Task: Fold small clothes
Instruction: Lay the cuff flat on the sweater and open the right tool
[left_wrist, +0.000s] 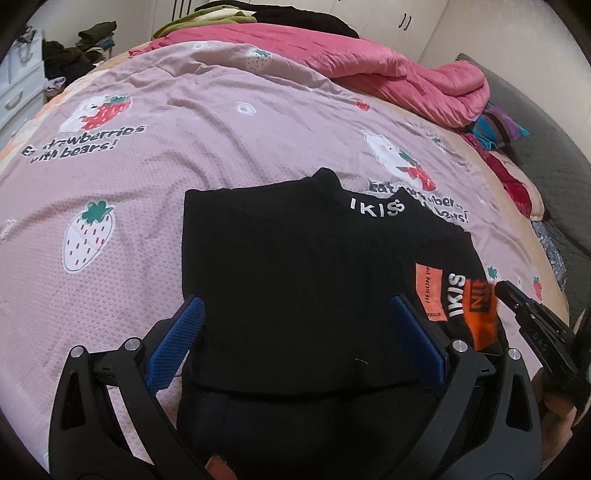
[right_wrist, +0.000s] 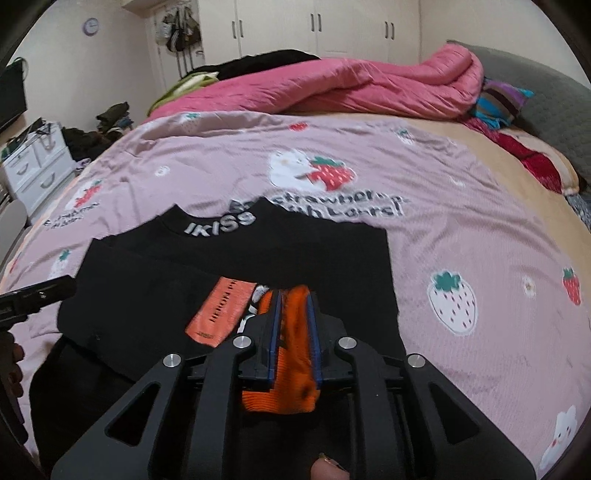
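Shirt (right_wrist: 155, 295) cuff (right_wrist: 291, 354) pinched, right gripper (right_wrist: 293, 332).

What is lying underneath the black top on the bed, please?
The black top lies on the pink strawberry bedspread, which shows all around it. Whatever lies directly beneath the fabric is covered. The right gripper clamps its orange cuff.

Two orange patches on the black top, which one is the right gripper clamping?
The brighter ribbed orange cuff, pinched by the right gripper; the paler patch lies free.

Ahead of the tool spreads a pink strawberry-print bedspread (right_wrist: 461, 229), with a rumpled pink quilt (right_wrist: 351, 86) beyond it, white wardrobes (right_wrist: 314, 26) farthest back, and a white drawer unit (right_wrist: 38, 162) off to the left.
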